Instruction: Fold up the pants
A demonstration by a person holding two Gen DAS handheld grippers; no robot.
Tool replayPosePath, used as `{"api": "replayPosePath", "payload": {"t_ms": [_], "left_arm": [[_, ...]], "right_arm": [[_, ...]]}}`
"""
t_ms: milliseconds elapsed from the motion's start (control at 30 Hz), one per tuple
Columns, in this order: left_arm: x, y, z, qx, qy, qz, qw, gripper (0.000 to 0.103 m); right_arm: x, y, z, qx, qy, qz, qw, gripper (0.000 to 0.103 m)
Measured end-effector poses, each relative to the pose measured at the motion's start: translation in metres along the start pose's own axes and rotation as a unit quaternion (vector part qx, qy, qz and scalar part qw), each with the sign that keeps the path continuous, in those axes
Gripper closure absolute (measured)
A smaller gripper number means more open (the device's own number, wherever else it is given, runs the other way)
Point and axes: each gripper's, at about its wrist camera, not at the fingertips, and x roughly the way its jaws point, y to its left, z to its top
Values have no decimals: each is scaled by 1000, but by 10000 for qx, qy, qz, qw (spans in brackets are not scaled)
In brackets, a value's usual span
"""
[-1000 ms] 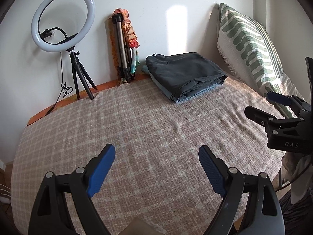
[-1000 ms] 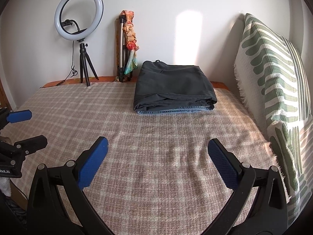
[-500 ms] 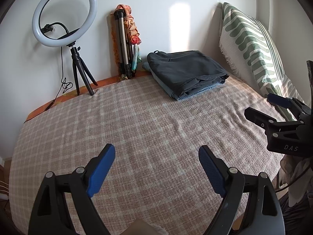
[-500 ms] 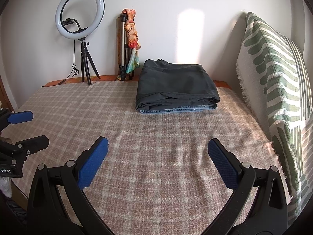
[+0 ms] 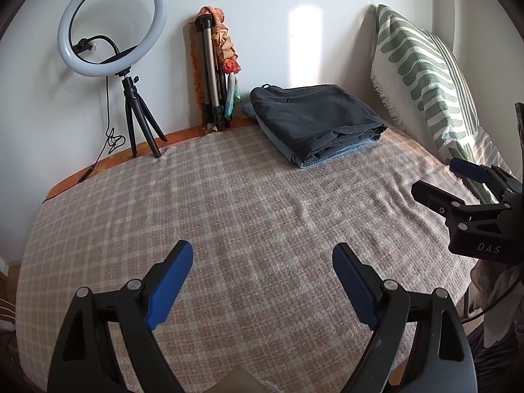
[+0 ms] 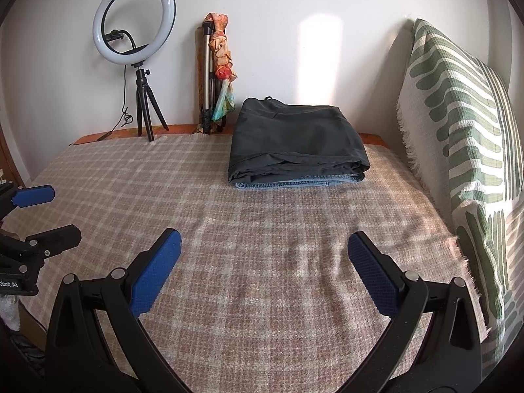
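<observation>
While I hold the left gripper [image 5: 262,281] and right gripper [image 6: 263,268] spread and empty over the plaid bed cover [image 6: 262,229], the dark pants [image 6: 294,137] lie folded on folded jeans [image 6: 281,184] near the wall, apparently stacked out of the way.

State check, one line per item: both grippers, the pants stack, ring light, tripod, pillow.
left gripper: open, nothing between the jaws
right gripper: open, nothing between the jaws
dark pants: folded, on top of the jeans
jeans: folded, under the dark pants
ring light: upright on its stand, unlit
tripod: collapsed, against the wall
pillow: propped upright
</observation>
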Motion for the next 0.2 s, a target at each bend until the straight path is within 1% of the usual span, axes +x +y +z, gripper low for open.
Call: {"api": "replayPosePath", "payload": {"t_ms": [200], "left_arm": [[0,3,-1,-72,12,-8,10000,16]], "right_arm": [[1,1,0,4,27,16,10000,0]]}}
